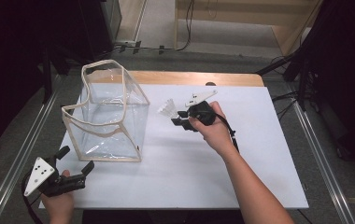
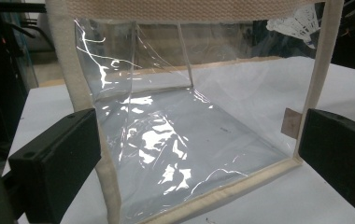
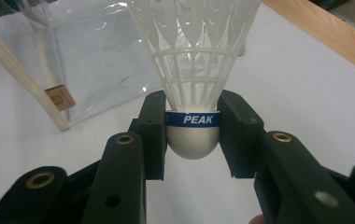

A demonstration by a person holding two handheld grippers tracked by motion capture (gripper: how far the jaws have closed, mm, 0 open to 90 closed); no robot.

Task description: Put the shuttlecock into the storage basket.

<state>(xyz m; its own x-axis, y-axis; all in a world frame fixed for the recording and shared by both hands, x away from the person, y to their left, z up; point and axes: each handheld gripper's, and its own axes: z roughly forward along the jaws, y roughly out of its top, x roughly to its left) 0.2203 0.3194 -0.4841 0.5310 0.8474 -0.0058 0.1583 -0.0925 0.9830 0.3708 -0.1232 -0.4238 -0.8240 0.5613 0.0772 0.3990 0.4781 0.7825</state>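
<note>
A clear plastic bag [image 1: 112, 119] with cream fabric trim stands open on the white table cover, left of centre. My right gripper [image 1: 178, 119] is shut on a white shuttlecock [image 1: 167, 109] and holds it above the table, just right of the bag. In the right gripper view the jaws clamp the shuttlecock [image 3: 193, 135] by its white cork with the blue "PEAK" band, its skirt pointing away. My left gripper [image 1: 76, 161] is open at the table's front left, just off the bag's near corner. In the left gripper view its jaws stand wide either side of the bag [image 2: 180, 135].
The white cover [image 1: 222, 163] overlays a wooden table [image 1: 199, 78] whose far edge shows. Metal rails run along both sides of the table. Dark equipment and cables stand at the left and right.
</note>
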